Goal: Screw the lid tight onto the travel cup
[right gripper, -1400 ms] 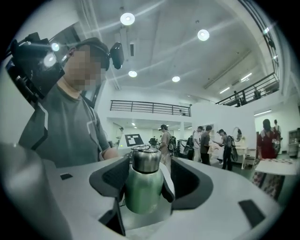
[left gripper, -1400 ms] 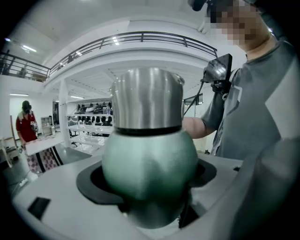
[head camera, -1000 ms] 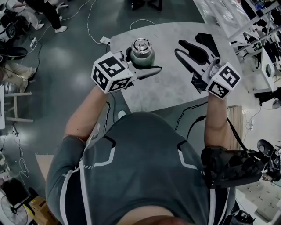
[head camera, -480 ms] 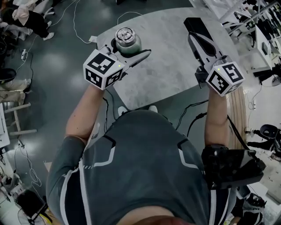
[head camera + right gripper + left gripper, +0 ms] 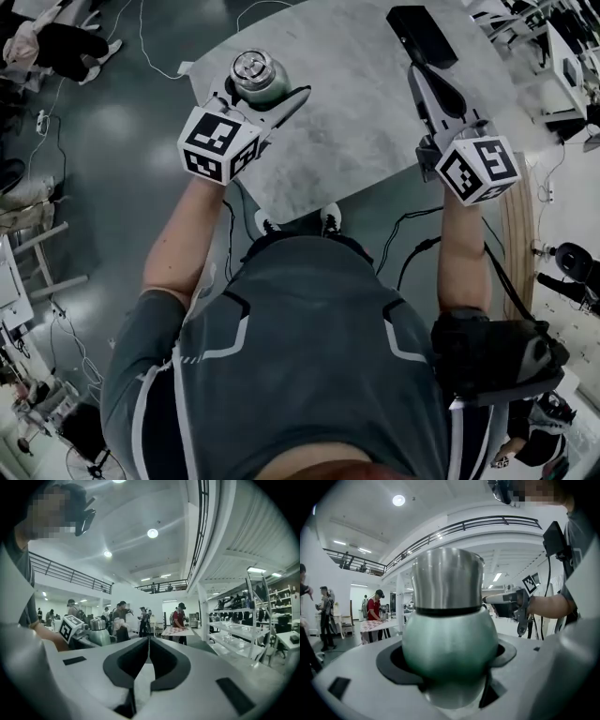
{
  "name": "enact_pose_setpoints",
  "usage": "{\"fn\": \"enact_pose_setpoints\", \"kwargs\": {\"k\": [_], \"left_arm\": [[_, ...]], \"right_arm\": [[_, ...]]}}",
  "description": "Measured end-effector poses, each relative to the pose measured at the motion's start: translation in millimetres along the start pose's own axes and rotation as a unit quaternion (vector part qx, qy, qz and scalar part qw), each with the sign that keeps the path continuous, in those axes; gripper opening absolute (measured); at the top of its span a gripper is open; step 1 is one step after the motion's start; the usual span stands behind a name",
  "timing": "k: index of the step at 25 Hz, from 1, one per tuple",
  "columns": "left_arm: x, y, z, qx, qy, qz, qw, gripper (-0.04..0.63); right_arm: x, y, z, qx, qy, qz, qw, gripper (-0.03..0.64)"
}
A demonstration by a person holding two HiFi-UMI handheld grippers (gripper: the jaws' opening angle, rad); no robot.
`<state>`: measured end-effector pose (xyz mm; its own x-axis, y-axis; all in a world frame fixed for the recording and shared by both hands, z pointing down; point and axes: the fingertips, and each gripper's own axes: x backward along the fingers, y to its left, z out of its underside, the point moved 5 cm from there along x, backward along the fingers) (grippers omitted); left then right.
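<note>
A green travel cup [image 5: 265, 86] with a steel lid [image 5: 250, 67] stands near the left corner of the grey table [image 5: 356, 122]. My left gripper [image 5: 262, 92] is shut on the cup's round green body [image 5: 450, 639], which fills the hollow between the jaws, and the steel lid [image 5: 447, 578] rises above them. My right gripper [image 5: 419, 73] hovers over the table's right side, shut with nothing between its pads [image 5: 149, 644]. From there the cup [image 5: 100, 634] and the left gripper's marker cube [image 5: 70, 627] show far off to the left.
A flat black object [image 5: 422, 33] lies on the table just beyond the right gripper. Cables [image 5: 412, 234] trail on the floor below the table's near edge. A wooden plank [image 5: 514, 244] stands at the right. Shelving [image 5: 262, 620] and several people stand beyond.
My right gripper's jaws were open a second ago and are now shut, empty, a little further right. The left gripper has kept its hold on the cup.
</note>
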<state>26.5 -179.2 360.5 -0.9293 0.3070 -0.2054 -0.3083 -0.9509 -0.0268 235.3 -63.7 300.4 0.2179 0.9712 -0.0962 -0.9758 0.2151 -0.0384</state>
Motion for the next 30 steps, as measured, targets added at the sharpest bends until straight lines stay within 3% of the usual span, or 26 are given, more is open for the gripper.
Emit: {"fn": "enact_pose_setpoints", "kwargs": {"k": [7,16,30], "left_arm": [[-43.8,0.3,34.6,0.007,0.017,-0.009,0.9998,0.4],[-93.9,29.5,112.7,0.046,0.054,-0.027,0.9971,0.4],[-154.9,51.5,238.1,0.061,0.116,-0.048,0.9902,0.4]], "right_arm": [[-6.5,-33.6,42.0,-0.023,0.039,0.033,0.998,0.035],[-44.5,-60.1,117.7,-0.047,0.082,0.067,0.993,0.035],[-75.1,-81.8,218.3,-0.086,0.128,0.077,0.985,0.035]]}}
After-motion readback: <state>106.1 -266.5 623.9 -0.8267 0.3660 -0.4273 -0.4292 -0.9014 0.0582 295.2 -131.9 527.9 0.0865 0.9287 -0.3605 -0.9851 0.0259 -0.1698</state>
